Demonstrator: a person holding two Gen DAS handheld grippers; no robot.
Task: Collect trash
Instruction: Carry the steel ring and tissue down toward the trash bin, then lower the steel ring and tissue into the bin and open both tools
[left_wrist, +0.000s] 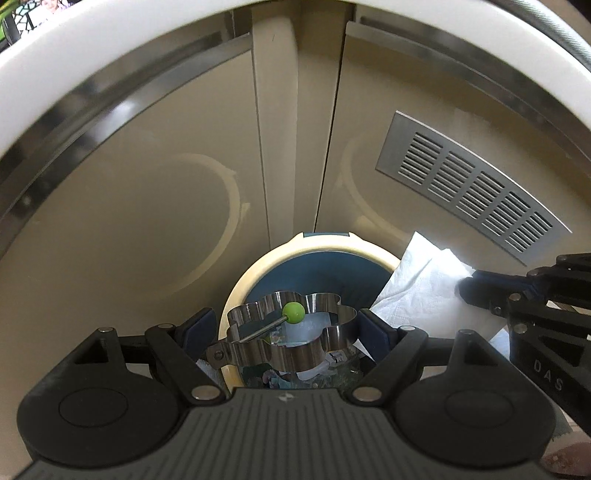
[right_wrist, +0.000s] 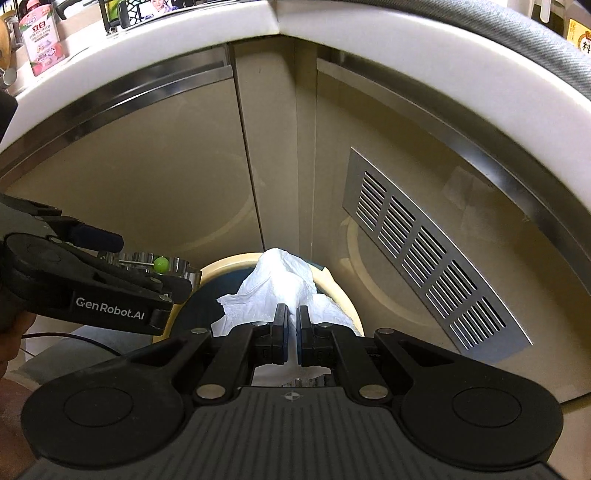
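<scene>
Right claw (right_wrist: 291, 334) clamped on crumpled white paper napkin (right_wrist: 280, 284) above round cream-rimmed blue trash bin (right_wrist: 334, 286), left claw (left_wrist: 284, 332) gripping flower-shaped steel ring mold (left_wrist: 291, 325) over same opening; risk: loose napkin edge draping outside rim on release.

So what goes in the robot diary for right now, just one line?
left tongs: shut on flower-shaped metal ring | right tongs: shut on white tissue | both over trash bin | nothing dropped yet

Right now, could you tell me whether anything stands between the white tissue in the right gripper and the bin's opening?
Nothing visible does. The right gripper holds the tissue directly over the bin; the left gripper, holding the metal flower mould, is off to the left.
</scene>
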